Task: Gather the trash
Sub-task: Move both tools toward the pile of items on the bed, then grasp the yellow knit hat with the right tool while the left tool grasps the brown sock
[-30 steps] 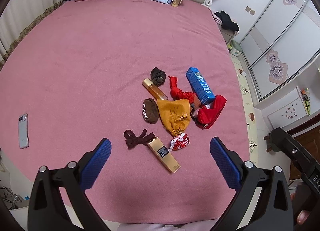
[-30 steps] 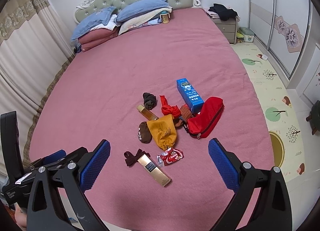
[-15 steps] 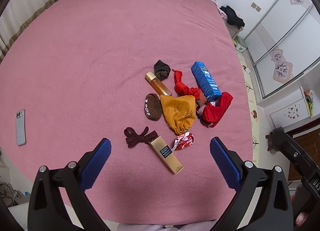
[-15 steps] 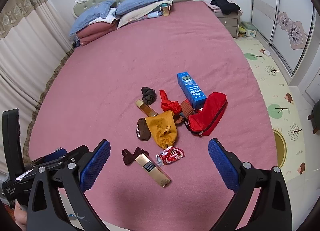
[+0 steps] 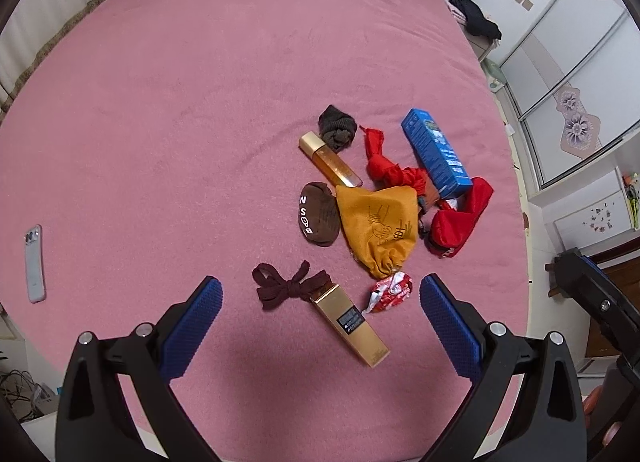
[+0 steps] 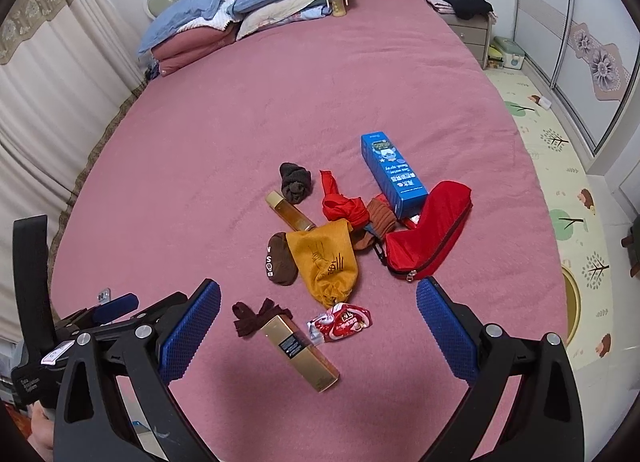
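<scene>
Hovering above the near edge of the bed (image 5: 200, 82), the left gripper (image 5: 320, 314) had its blue pads spread wide and held nothing; below it lay a gold box (image 5: 350, 324), with a dark brown bow (image 5: 286, 286) touching the box's far end and a crumpled red wrapper (image 5: 390, 292) just beside it on the right. The right gripper (image 6: 318, 316) was equally wide apart and empty, above the same gold box (image 6: 300, 352) and wrapper (image 6: 340, 322).

Farther in sat the rest of the clutter: an orange cloth bag (image 5: 378, 222) with a brown sock (image 5: 318, 214) touching its left side, an amber bottle (image 5: 330, 160), a dark balled sock (image 5: 338, 128), a red cloth (image 5: 386, 168), a blue carton (image 5: 436, 158) and a red zip pouch (image 6: 430, 230).

Bare pink blanket stretched wide to the left of the pile and up to the pillows (image 6: 256, 10) at the headboard. A phone (image 5: 34, 262) lay alone near the left edge, well apart from everything. On the right the bed ended close to the pouch, with a patterned floor mat (image 6: 560, 182) and wardrobe doors (image 6: 580, 42) beyond.
</scene>
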A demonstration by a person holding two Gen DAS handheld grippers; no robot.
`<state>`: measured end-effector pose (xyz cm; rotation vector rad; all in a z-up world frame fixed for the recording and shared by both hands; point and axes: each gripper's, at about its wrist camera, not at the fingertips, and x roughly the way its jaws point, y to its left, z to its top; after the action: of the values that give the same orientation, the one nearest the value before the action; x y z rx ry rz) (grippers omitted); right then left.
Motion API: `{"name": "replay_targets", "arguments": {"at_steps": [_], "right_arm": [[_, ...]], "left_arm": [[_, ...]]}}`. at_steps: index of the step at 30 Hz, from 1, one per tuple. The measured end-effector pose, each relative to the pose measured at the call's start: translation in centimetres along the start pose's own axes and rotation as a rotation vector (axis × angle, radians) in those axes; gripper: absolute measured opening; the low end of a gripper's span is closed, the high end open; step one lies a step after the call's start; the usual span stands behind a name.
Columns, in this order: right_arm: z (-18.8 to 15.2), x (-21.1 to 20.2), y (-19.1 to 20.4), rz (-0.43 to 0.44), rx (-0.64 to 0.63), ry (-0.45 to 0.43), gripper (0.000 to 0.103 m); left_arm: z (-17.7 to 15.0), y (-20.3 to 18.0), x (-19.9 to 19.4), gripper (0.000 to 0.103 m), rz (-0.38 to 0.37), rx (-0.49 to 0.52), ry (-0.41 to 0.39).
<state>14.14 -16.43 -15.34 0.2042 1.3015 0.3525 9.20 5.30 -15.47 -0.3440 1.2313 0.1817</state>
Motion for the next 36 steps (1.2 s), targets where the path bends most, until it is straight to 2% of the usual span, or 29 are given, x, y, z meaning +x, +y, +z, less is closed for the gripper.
{"name": "replay_targets", "arguments": {"at_steps": [7, 14, 19, 28, 31, 33, 34, 35, 36], "right_arm": [[-0.4, 5.1, -0.5, 0.026, -0.033, 0.037, 0.091], [-0.6, 10.9, -1.4, 0.028, -0.041, 0.102, 0.077], [-1.1, 15.4, -2.1, 0.024, -0.026, 0.158, 0.076], [-1.4, 19.9, -2.9, 0.024, 0.005, 0.2, 0.074], [-1.7, 21.2, -2.8, 0.02, -0.001, 0.218, 0.067], [-1.9, 21.8, -2.9, 0.029, 0.004, 0.222, 0.058], [-2.0, 21.9, -3.1, 0.026, 0.009, 0.218, 0.05], [-2.1, 21.9, -3.3, 0.026, 0.016, 0.215, 0.036], [-2.0, 22.0, -3.7, 0.041, 0.031, 0.219, 0.03]], "left_arm": [[0.9, 1.7, 4.4, 0.099, -0.011, -0.038, 0.054], [1.9, 2.7, 8.8, 0.099, 0.002, -0.05, 0.097], [2.4, 3.1, 12.1, 0.099, 0.015, -0.048, 0.123], [3.0, 3.6, 15.5, 0.099, 0.018, -0.058, 0.159], [3.1, 3.6, 16.2, 0.099, 0.024, -0.053, 0.166], [3.3, 3.5, 16.8, 0.099, 0.024, -0.046, 0.169], [3.4, 3.4, 17.1, 0.099, 0.033, -0.042, 0.171], [3.4, 3.3, 17.2, 0.099, 0.036, -0.039, 0.172], [3.6, 3.2, 17.5, 0.099, 0.038, -0.036, 0.173]]}}
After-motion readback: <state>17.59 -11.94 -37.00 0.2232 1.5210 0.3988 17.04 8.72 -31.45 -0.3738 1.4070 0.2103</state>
